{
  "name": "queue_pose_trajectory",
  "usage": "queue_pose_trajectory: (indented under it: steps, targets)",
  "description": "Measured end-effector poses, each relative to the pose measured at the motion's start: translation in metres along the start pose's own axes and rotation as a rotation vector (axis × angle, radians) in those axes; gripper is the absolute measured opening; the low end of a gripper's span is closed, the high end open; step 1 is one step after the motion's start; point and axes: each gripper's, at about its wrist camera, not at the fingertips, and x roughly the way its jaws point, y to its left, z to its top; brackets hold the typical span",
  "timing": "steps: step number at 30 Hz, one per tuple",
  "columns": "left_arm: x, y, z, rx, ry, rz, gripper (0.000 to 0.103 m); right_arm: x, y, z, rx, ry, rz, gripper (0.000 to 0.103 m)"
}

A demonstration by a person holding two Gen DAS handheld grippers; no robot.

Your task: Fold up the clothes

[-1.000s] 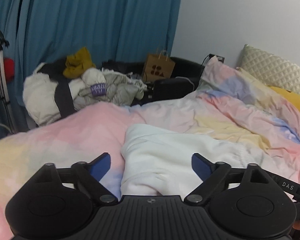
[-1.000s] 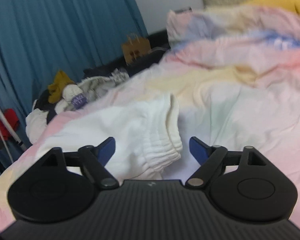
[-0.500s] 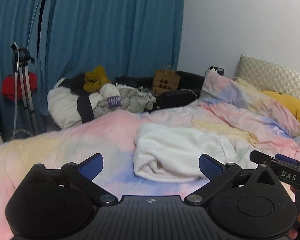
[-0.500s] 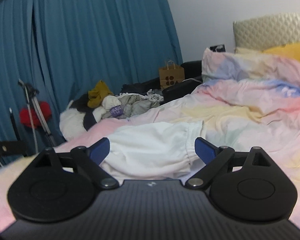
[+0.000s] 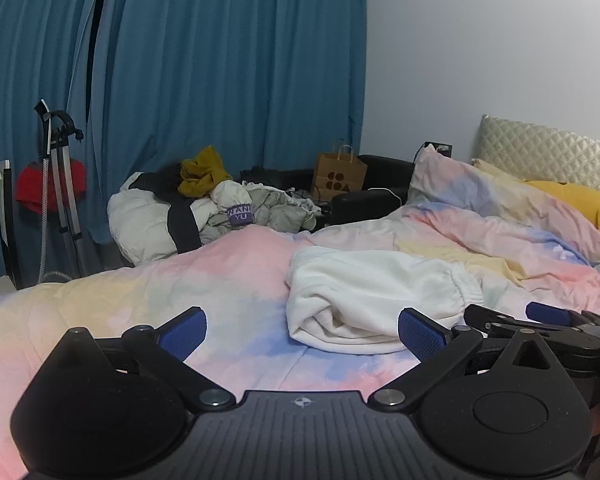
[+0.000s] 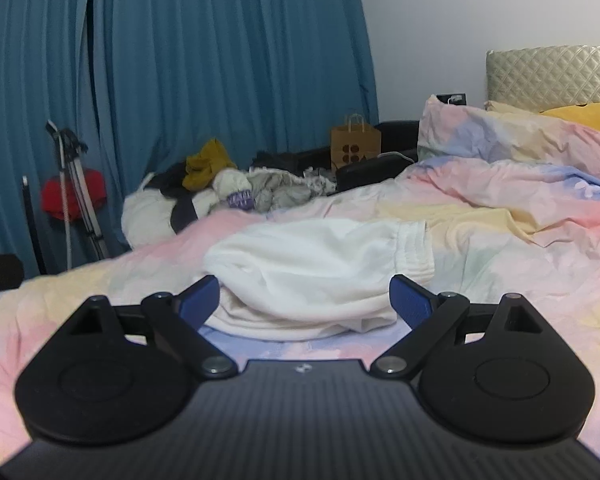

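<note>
writing: a purple patch [image 5: 239, 213] on a grey-white garment in the clothes pile [image 5: 204, 208], far ahead and left of the left hand-held gripper [image 5: 302, 330], reads "wang yu"; in the right wrist view the same patch is too blurred to read. a brown paper bag [image 5: 339, 178] beyond the pile, ahead of both grippers, carries a dark dot-pattern logo; no letters can be made out on it.

hard to make out: the black items around the bag are dark and cannot be identified. a yellow cushion [image 5: 580, 200] far right is cut by the frame edge. a stand with a red item [image 5: 50, 190] by the blue curtain [image 5: 220, 80], far left, is partly hidden by its own poles. the right wrist view is slightly soft throughout.

task item: a white garment [image 5: 372, 300], folded over with an elastic cuffed edge to its right, lies on the pastel duvet [image 5: 140, 300] of the bed. it sits just ahead of the left hand-held gripper, toward its right finger, apart from both pads. it lies directly ahead of the right hand-held gripper [image 6: 304, 300], spanning the gap between its fingers, with no contact visible.

gripper state: left hand-held gripper released, jaws spread wide, nothing between them. right hand-held gripper released, jaws wide, nothing gripped; it also shows at the right edge of the left wrist view.
</note>
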Motion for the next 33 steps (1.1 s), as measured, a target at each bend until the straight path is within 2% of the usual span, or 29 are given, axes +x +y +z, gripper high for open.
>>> queue_pose_trajectory:
  steps: [3, 14, 23, 33]
  targets:
    - [0.008, 0.005, -0.008, -0.02, 0.006, -0.019, 0.103, 0.01, 0.006, -0.003, -0.022, 0.027, -0.017, 0.093]
    - [0.024, 0.026, -0.016, -0.075, 0.045, 0.0, 0.103, 0.017, 0.008, -0.008, -0.001, 0.046, -0.017, 0.093]
    - [0.02, 0.021, -0.015, -0.06, 0.029, 0.011, 0.103, 0.016, 0.007, -0.009, 0.011, 0.059, -0.016, 0.093]
    - [0.025, 0.021, -0.017, -0.051, 0.047, 0.025, 0.103, 0.017, 0.005, -0.008, 0.025, 0.067, -0.018, 0.093]
